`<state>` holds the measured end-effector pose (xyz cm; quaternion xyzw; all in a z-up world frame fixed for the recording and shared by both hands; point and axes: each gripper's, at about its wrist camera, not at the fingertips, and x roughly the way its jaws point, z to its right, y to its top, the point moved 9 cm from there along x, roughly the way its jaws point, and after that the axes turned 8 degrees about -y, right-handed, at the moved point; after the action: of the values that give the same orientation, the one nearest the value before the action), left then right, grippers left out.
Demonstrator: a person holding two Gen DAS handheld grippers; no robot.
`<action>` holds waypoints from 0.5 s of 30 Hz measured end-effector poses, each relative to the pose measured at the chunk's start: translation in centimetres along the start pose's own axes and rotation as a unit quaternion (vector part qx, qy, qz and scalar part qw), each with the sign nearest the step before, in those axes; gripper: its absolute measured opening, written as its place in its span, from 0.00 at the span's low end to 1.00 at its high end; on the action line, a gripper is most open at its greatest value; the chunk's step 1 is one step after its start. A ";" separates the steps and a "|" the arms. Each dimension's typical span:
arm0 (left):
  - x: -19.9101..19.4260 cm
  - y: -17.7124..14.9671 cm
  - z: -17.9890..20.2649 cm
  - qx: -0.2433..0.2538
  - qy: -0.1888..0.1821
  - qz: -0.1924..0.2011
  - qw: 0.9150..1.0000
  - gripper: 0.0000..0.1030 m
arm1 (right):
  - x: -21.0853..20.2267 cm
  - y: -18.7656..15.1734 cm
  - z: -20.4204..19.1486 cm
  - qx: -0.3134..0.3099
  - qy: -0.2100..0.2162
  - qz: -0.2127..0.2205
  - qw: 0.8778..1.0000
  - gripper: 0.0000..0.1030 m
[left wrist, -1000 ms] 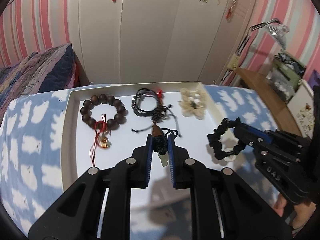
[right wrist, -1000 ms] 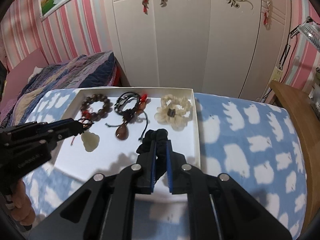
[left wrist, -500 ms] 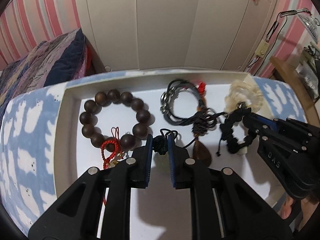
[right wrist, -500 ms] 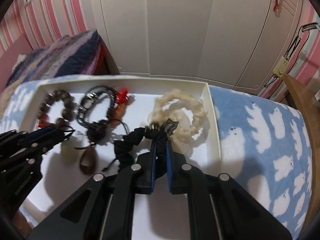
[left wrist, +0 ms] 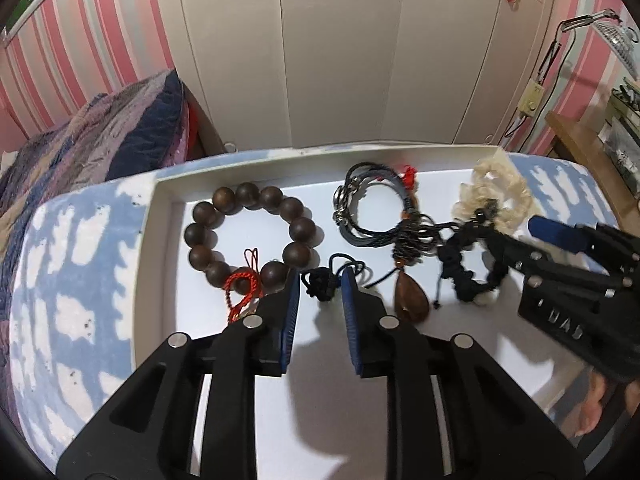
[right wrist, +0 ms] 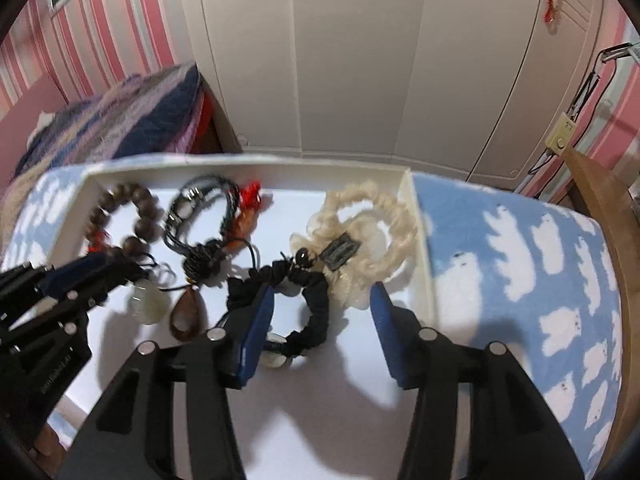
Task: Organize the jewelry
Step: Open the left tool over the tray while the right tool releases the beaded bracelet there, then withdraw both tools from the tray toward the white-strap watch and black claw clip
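A white tray (left wrist: 160, 216) on the cloud-print cloth holds a dark wooden bead bracelet (left wrist: 248, 236), a black cord bracelet with a brown teardrop pendant (left wrist: 410, 300), a cream scrunchie (right wrist: 376, 236) and a black braided bracelet (right wrist: 312, 312). My left gripper (left wrist: 320, 288) is open, its jaws on either side of the black knot (left wrist: 320, 282) of a pale jade pendant (right wrist: 150, 300) lying in the tray. My right gripper (right wrist: 320, 308) is open wide over the black braided bracelet, which lies loose in the tray.
White wardrobe doors (left wrist: 340, 48) stand behind the table. A quilted bed (left wrist: 100, 140) is at the left. A wooden desk (right wrist: 592, 184) stands at the right. Cloud-print cloth (right wrist: 540, 260) lies right of the tray.
Both grippers have opened. The left let go of the jade pendant's knot and the right let go of the black braided bracelet. Both pieces now lie in the tray.
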<state>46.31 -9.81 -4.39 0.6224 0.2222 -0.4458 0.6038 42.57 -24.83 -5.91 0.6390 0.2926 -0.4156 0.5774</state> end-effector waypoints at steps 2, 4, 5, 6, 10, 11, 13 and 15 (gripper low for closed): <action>-1.5 0.0 0.2 -0.002 -0.001 0.009 1.000 0.31 | -1.3 0.1 0.8 0.005 0.002 0.009 1.000 0.49; -4.1 -0.4 -0.1 -0.005 0.004 0.031 1.000 0.61 | -3.5 0.1 1.7 0.011 -0.001 0.025 1.000 0.55; -5.1 -0.3 -0.1 -0.003 0.006 0.040 0.999 0.67 | -4.4 0.1 2.1 0.011 -0.004 0.033 0.999 0.62; -6.8 -0.4 -0.2 0.001 0.009 0.058 0.998 0.77 | -5.8 -0.1 2.4 0.009 -0.007 0.046 0.999 0.66; -12.2 -1.1 -0.3 -0.001 -0.001 0.100 0.995 0.91 | -11.1 -1.0 3.1 0.005 -0.014 0.094 0.995 0.85; -13.5 -1.5 -0.2 -0.004 -0.009 0.105 0.994 0.94 | -11.9 -1.1 2.9 0.006 -0.014 0.100 0.995 0.87; -15.7 -2.1 -0.2 -0.005 -0.010 0.119 0.993 0.97 | -14.2 -2.0 3.3 0.010 -0.016 0.112 0.994 0.90; -18.1 -3.6 -0.8 -0.003 0.001 0.128 0.992 0.97 | -16.7 -3.8 3.9 0.018 -0.021 0.123 0.992 0.92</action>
<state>34.45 -3.72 8.46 0.6441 0.1426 -0.3637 0.6577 30.51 -26.25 6.74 0.6718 0.1919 -0.3595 0.6185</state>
